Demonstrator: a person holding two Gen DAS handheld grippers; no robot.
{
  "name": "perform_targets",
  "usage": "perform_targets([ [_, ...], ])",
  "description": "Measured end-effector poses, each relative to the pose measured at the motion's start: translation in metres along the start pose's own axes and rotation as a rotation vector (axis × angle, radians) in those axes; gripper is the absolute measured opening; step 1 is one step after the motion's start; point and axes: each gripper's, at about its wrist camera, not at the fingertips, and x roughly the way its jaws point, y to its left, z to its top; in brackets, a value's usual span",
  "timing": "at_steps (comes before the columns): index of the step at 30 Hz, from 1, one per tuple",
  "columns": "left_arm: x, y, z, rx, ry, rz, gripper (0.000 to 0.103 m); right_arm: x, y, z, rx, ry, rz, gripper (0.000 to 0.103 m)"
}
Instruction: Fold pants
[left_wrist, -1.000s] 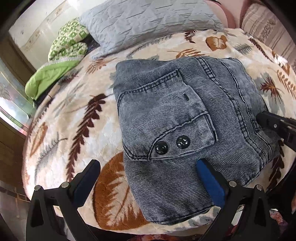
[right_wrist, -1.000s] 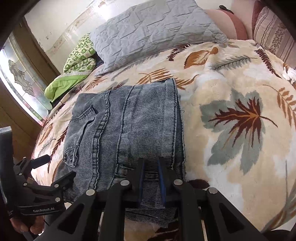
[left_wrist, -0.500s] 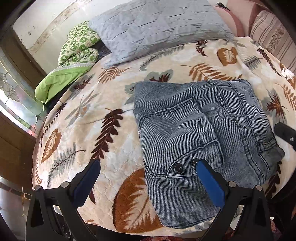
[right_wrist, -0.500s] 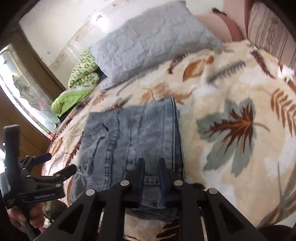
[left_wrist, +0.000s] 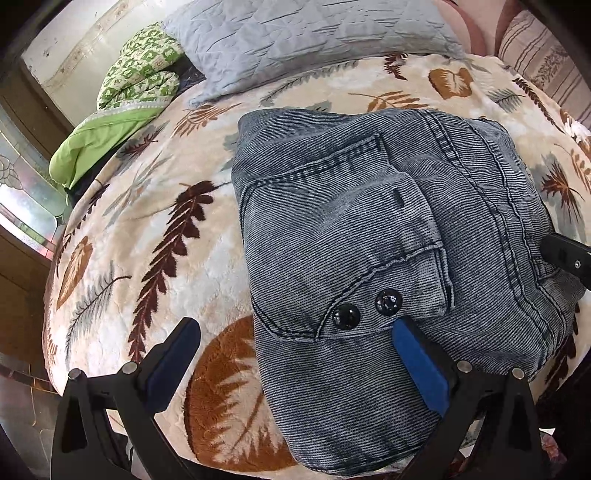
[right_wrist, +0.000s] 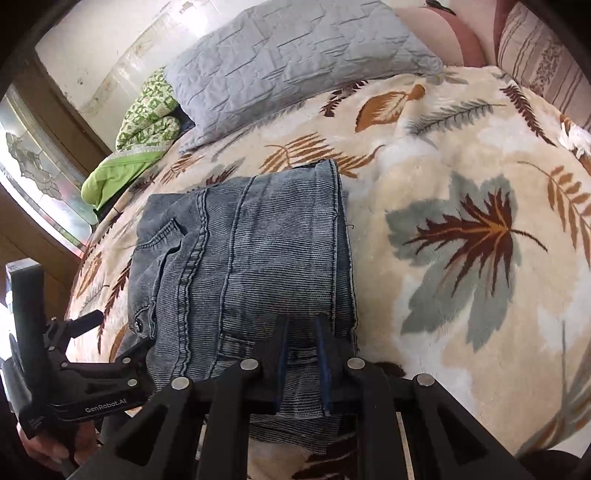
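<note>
The pants (left_wrist: 388, 236) lie folded into a compact, roughly rectangular bundle on the leaf-print blanket (left_wrist: 155, 236), near its front edge. In the right wrist view the bundle's long axis runs from the near edge of the bed away toward the grey pillow (right_wrist: 295, 62), with the seams following the same line. The fabric is faded blue-grey denim with fine ribbing; a flapped pocket with two black buttons (left_wrist: 365, 308) faces up on the left portion, and double-stitched seams run along the right portion.

The left gripper (left_wrist: 295, 354) has its jaws spread wide, one blue pad over the blanket and the other over the denim near the buttons, holding nothing. The right gripper (right_wrist: 301, 354) has its jaws drawn close together over the near edge of the bundle; cloth appears to sit between them, though actual pinching cannot be confirmed from this angle.

Compared with half a second earlier, the left gripper's view has closed in on the pants, which now fill more of the frame. The right gripper's jaw spacing is unchanged.

A green patterned quilt (left_wrist: 122, 110) lies beside the pillow.
</note>
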Motion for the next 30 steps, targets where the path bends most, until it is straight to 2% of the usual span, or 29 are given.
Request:
perform_targets([
  [8, -0.011, 0.01, 0.002, -0.028, -0.015, -0.006, 0.103, -0.005, -0.005, -0.001, 0.035, -0.015, 0.025, 0.017],
  [10, -0.021, 0.016, 0.0, -0.048, -0.054, 0.024, 0.103, -0.014, -0.003, -0.002, 0.027, -0.059, 0.037, 0.018],
  [15, -0.051, 0.038, 0.004, -0.113, -0.158, 0.063, 0.103, -0.049, 0.018, -0.005, -0.084, -0.26, 0.035, 0.018],
  [18, -0.072, 0.048, 0.009, -0.14, -0.22, 0.096, 0.103, -0.056, 0.027, -0.006, -0.118, -0.293, 0.05, 0.019],
  [21, -0.091, 0.055, 0.009, -0.157, -0.271, 0.104, 0.103, -0.06, 0.031, -0.008, -0.141, -0.318, 0.028, 0.02],
  [23, -0.1, 0.059, 0.009, -0.162, -0.296, 0.104, 0.103, -0.065, 0.031, -0.008, -0.136, -0.339, 0.047, 0.023],
  [24, -0.105, 0.06, 0.01, -0.166, -0.308, 0.103, 0.103, -0.07, 0.03, -0.009, -0.132, -0.355, 0.057, 0.031],
  [25, -0.108, 0.061, 0.01, -0.168, -0.316, 0.1, 0.103, -0.074, 0.03, -0.01, -0.13, -0.369, 0.064, 0.051],
  [27, -0.115, 0.062, 0.01, -0.171, -0.331, 0.092, 0.103, -0.082, 0.029, -0.011, -0.117, -0.408, 0.09, 0.077],
  [30, -0.124, 0.061, 0.01, -0.177, -0.348, 0.09, 0.103, -0.094, 0.03, -0.013, -0.121, -0.468, 0.11, 0.077],
])
